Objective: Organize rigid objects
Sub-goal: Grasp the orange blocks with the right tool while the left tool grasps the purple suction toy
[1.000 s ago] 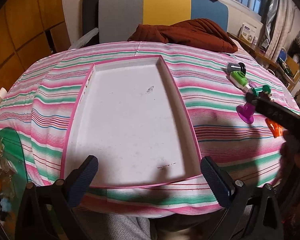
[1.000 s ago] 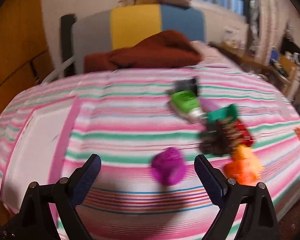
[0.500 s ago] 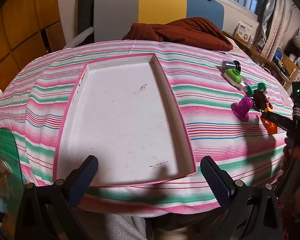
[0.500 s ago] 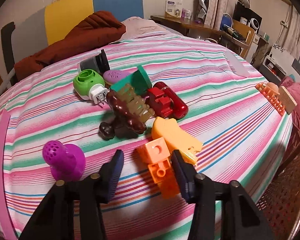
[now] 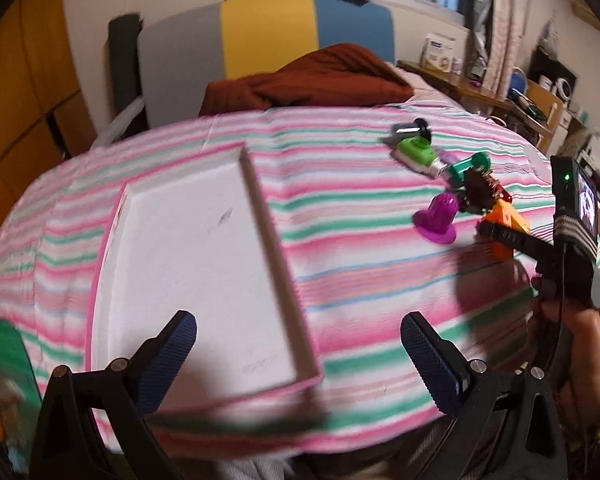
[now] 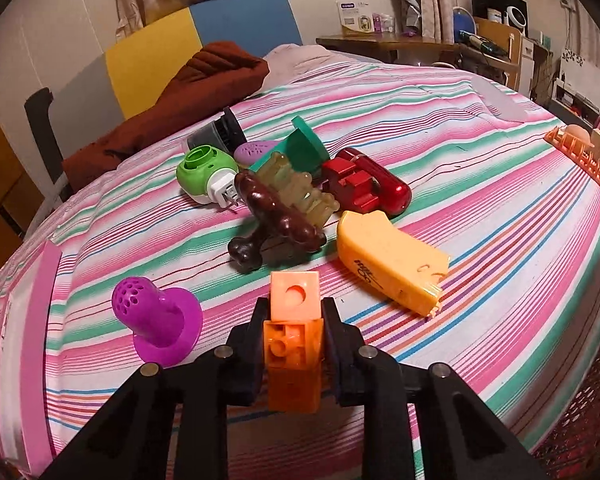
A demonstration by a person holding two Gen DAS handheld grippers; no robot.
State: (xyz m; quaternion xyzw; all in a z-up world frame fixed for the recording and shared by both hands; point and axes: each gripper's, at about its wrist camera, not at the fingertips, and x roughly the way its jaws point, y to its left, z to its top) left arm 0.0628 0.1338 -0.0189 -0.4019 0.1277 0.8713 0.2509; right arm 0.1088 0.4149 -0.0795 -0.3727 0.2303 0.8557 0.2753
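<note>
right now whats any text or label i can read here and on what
Dark script printed on the yellow cheese-shaped piece: looks like "milk", not sure.
White box on the desk: printing too small to read.
Orange blocks in the right gripper: no text, only studs and holes.
Nothing else readable.

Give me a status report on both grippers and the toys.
Right gripper shut on orange plastic block stack. Left gripper open, over white pink-rimmed tray, nothing in it. Purple perforated plastic cup close beside block; rest piled beyond.
</note>
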